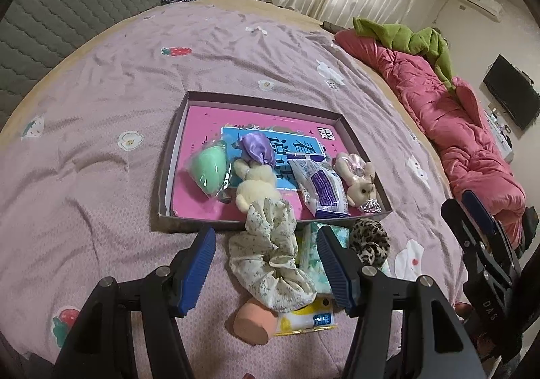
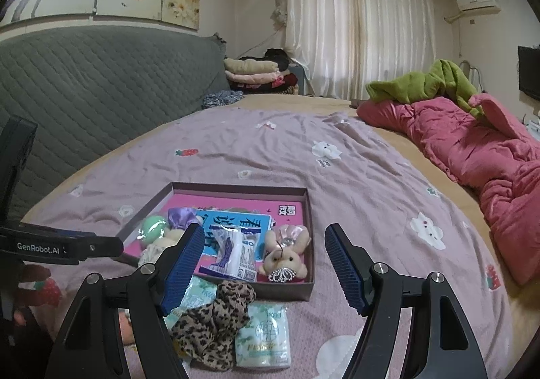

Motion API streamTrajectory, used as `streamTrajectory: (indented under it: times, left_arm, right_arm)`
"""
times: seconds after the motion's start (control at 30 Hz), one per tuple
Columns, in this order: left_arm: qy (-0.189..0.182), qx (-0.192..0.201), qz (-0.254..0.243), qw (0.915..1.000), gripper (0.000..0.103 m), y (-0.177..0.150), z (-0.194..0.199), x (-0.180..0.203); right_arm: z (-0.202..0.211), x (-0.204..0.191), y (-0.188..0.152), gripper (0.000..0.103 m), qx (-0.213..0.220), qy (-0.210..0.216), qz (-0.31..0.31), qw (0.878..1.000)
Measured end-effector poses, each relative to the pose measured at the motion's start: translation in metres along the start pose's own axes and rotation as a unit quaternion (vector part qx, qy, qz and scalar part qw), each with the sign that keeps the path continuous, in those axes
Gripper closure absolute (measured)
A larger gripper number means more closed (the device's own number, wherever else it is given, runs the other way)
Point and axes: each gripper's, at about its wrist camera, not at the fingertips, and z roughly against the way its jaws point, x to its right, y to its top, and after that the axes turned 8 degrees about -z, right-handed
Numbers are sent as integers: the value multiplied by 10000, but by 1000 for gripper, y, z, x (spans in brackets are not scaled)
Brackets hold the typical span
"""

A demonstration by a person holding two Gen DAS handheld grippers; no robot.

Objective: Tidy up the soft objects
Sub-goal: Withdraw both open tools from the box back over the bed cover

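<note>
Box [image 1: 175, 156]: a flat open box on the bed [image 1: 101, 108], pink inside.
In the box: a green sponge [image 1: 207, 173] in a clear bag, a purple scrunchie [image 1: 254, 149], a cream bear [image 1: 256, 186], a tissue pack [image 1: 320, 190] and a pink bunny [image 1: 357, 183].
Near the box: a floral scrunchie [image 1: 270, 260] lies half over the box's near wall. A leopard scrunchie [image 2: 212, 325] and a green tissue pack [image 2: 266, 338] lie just in front of the box. A peach sponge [image 1: 251, 321] and a yellow pack [image 1: 307, 321] lie in front of the box too, partly under the floral scrunchie.
Left tongs [image 1: 266, 264]: wide open, holding nothing. The floral scrunchie lies between the jaws, but the pads do not press on it.
Right tongs [image 2: 265, 267]: wide open, holding nothing, above the leopard scrunchie and the near side of the box.
How they will feel: the scrunchies look light, soft and floppy. They will likely squash and hang down when picked up. The packs look slippery.
Where to grab: pinch the floral scrunchie at its thick bunched part, in front of the box wall, not at a thin edge.
Watch out: it may drag on the box wall or pull the bear along.
</note>
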Motion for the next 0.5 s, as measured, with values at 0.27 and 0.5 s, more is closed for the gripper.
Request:
streamTrajectory:
  times: [0.27,0.5]
  left_arm:
    - [-61,57,22,10000,41,-6,10,-2]
    - [-67,76,-45,9999,41,-12,16,-2]
  right_arm:
    - [14,-2,-6,28,-31,-72,-16,10000]
    - [25,-6,-10,28,-77,-117,25,9999]
